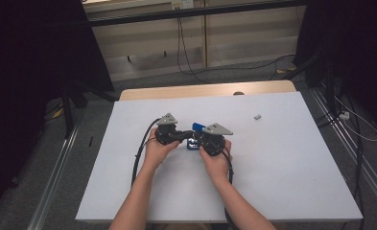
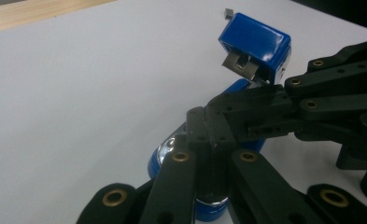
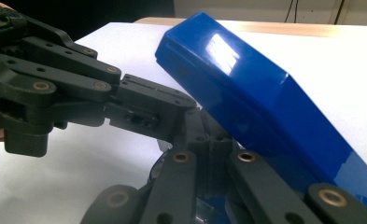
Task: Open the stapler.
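A blue stapler [image 1: 197,127] sits near the middle of the white table, its glossy top arm [image 3: 246,93] swung up and open. The left gripper view shows the metal staple channel [image 2: 241,64] under that raised arm. My left gripper [image 2: 209,134] comes in from the left, jaws shut on a thin part of the stapler above its blue and chrome base [image 2: 165,156]. My right gripper [image 3: 210,140] comes from the right, jaws likewise shut on the stapler low down. The two gripper tips meet almost nose to nose [image 1: 191,138]. What exactly each pinches is hidden by the jaws.
A small grey piece [image 1: 257,116] lies alone on the white table top [image 1: 282,163], back right of the hands. A wooden strip [image 1: 205,89] runs along the far edge. Cables trail from both grippers toward the front edge. Metal rails flank the table on the floor.
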The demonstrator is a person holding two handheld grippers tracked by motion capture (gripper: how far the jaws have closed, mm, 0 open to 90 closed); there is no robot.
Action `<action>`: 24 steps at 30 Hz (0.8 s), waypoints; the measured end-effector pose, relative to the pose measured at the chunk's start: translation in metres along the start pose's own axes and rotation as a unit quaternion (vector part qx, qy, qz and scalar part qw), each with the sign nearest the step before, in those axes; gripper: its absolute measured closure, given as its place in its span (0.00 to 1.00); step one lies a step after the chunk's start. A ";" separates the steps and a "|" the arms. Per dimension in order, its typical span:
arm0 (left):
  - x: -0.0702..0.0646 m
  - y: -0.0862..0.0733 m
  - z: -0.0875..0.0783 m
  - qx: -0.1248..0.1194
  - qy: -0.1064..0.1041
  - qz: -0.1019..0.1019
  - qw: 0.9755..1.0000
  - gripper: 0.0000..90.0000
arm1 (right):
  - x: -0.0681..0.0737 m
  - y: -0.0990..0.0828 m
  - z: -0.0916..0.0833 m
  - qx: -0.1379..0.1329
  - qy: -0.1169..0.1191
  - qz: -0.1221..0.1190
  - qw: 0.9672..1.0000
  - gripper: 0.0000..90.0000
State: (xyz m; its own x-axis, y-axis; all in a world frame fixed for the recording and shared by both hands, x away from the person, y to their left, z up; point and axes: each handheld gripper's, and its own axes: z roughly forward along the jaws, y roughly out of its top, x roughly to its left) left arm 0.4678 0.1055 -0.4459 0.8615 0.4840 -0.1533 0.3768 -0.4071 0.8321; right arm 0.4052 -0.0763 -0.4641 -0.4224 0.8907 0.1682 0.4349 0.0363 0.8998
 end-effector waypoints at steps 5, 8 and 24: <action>-0.001 -0.003 0.003 -0.001 0.005 -0.004 1.000 1.00 | 0.001 0.000 -0.001 0.000 -0.006 -0.005 1.000 1.00; -0.001 -0.007 0.008 0.005 0.007 -0.009 1.000 1.00 | 0.002 -0.001 -0.002 -0.003 -0.013 -0.005 1.000 1.00; -0.001 -0.008 0.008 -0.001 0.009 -0.010 1.000 1.00 | -0.004 0.015 -0.014 -0.025 -0.049 -0.008 0.998 1.00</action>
State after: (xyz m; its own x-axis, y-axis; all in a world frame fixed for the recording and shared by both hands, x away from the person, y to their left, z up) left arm 0.4661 0.1021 -0.4564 0.8476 0.5057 -0.1605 0.3929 -0.3950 0.8304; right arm 0.4030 -0.0857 -0.4456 -0.3486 0.9300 0.1166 0.3883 0.0301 0.9211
